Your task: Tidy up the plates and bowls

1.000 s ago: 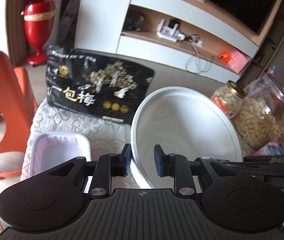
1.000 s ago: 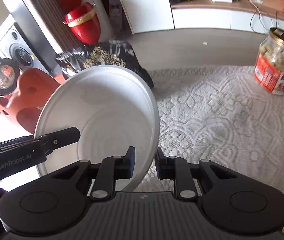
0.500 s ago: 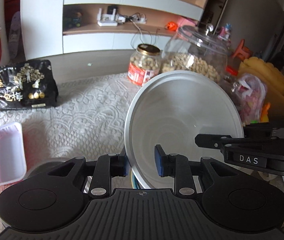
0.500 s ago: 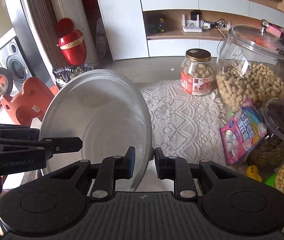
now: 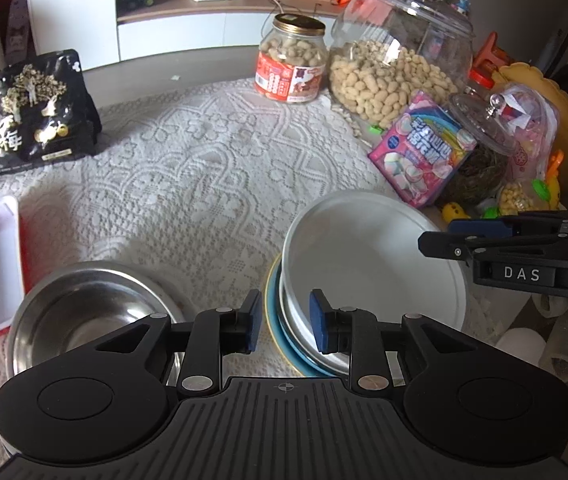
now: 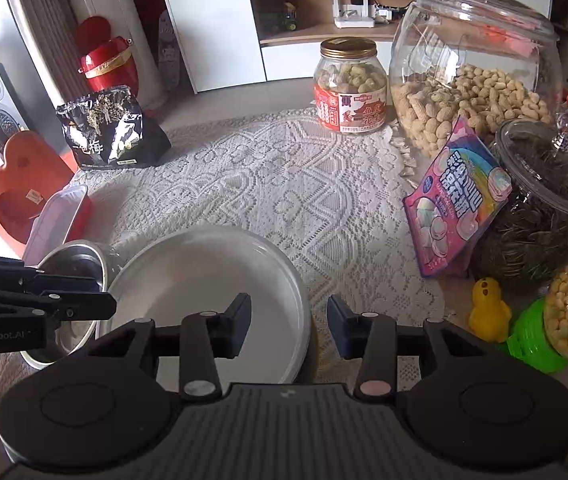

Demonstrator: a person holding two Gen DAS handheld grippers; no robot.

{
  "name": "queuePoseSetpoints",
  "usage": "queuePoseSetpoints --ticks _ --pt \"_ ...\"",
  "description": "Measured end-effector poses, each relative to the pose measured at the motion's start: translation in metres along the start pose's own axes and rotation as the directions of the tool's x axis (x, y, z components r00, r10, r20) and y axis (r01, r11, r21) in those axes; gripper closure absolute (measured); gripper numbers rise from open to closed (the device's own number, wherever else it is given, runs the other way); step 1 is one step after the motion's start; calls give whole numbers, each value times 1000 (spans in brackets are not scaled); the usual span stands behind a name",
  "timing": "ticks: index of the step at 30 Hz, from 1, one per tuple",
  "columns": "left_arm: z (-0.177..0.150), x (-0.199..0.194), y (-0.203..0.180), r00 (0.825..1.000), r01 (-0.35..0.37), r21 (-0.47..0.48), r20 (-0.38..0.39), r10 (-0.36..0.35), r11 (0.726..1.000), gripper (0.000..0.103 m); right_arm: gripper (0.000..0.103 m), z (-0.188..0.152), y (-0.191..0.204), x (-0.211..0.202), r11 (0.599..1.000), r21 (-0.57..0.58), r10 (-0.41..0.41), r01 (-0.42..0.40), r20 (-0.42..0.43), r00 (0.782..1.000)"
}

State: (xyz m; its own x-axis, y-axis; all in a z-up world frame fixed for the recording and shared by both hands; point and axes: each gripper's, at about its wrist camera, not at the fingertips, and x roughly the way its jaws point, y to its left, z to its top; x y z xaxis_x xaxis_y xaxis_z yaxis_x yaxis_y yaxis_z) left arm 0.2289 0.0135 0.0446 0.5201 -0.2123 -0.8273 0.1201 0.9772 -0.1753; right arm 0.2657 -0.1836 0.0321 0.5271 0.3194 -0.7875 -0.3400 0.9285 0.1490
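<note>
White plate [image 5: 371,264] sits atop the plate stack [image 5: 280,344], w/ steel bowl [image 5: 84,312] just left on the lace cloth [image 5: 204,168]. My left gripper [image 5: 282,322] straddles its rim, jaws apart; right gripper [image 6: 288,326] spread wide, empty. Stacking step looks done; next, prob. the bowl.

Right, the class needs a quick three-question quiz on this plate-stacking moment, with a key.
1. True or false: the right gripper is shut on the white plate.
2. What lies directly under the white plate? A) a blue plate B) a pan C) a book
3. Name the metal thing beside the plates.
Key: 1 false, its jaws stand open. 2 A. 3 the bowl.
</note>
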Motion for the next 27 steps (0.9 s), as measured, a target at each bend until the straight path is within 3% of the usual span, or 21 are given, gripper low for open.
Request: queuePoseSetpoints --ticks 3,6,8,12,15,20,27 --pt "-9 6 4 1000 -12 -3 -3 12 1000 74 61 -7 4 7 999 -18 -41 40 -18 999" --pt "-23 -3 18 997 65 -41 38 -64 997 69 61 -21 6 8 995 -49 -89 89 -5 996" --pt "-32 -19 31 995 80 -44 68 -77 996 71 61 -27 5 0 994 -37 -106 107 29 994" --pt "-50 -63 71 986 34 -45 166 -26 998 72 60 -27 19 -40 996 1 -82 84 188 979" --pt "-60 -76 112 984 -41 -117 166 60 992 72 53 -24 43 -62 1000 20 -25 21 269 963" --pt "-74 -64 169 980 -82 -273 151 127 959 72 52 -26 101 -54 994 49 87 -101 242 967" --pt "-82 -39 204 983 -90 -352 119 140 932 72 53 -44 179 -9 987 62 139 -150 158 978"
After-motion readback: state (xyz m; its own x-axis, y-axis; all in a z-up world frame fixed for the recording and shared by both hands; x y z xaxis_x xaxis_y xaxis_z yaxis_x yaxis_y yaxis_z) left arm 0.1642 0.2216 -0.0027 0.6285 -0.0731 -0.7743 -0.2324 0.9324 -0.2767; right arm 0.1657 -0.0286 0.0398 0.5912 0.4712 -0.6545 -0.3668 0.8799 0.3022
